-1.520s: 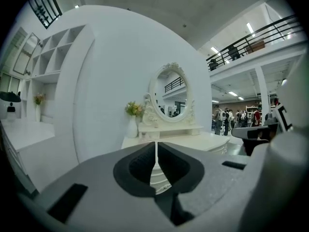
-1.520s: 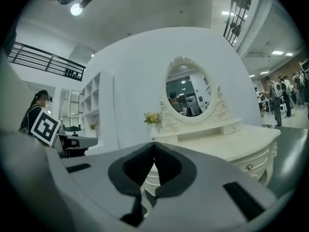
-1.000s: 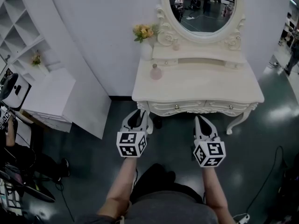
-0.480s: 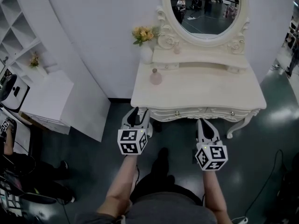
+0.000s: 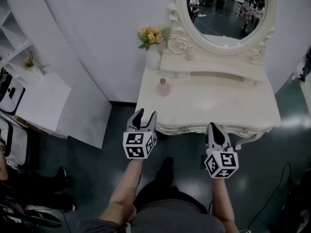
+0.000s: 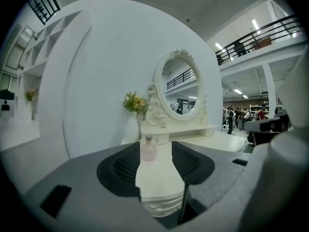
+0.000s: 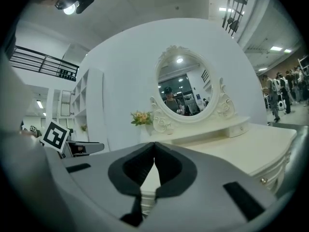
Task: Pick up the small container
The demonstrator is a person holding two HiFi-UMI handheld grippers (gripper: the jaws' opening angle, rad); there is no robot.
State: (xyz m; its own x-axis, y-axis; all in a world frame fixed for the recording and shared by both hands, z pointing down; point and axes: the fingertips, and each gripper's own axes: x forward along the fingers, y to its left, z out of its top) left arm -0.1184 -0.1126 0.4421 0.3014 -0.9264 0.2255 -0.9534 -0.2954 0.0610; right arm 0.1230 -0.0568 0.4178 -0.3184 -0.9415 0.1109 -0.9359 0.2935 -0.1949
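Observation:
The small container, a pink bottle [image 5: 164, 87] with a narrow neck, stands near the left end of the cream dressing table [image 5: 228, 106]. My left gripper [image 5: 146, 114] hovers just off the table's front left edge, short of the bottle; its jaws are opening and hold nothing. In the left gripper view the bottle [image 6: 147, 150] shows far off through the gap of that gripper [image 6: 155, 161]. My right gripper [image 5: 213, 126] is shut and empty, in front of the table's middle. The right gripper view has those jaws [image 7: 154, 153] closed tip to tip.
A white vase with yellow flowers [image 5: 153, 57] and a small pink jar [image 5: 189, 55] stand on the raised back shelf under the oval mirror [image 5: 226, 8]. A white cabinet [image 5: 39, 101] stands at the left. Dark floor lies below the grippers.
The left gripper's jaws have spread apart. Both grippers sit nearer the table's front edge, and the view has shifted so the table lies further right.

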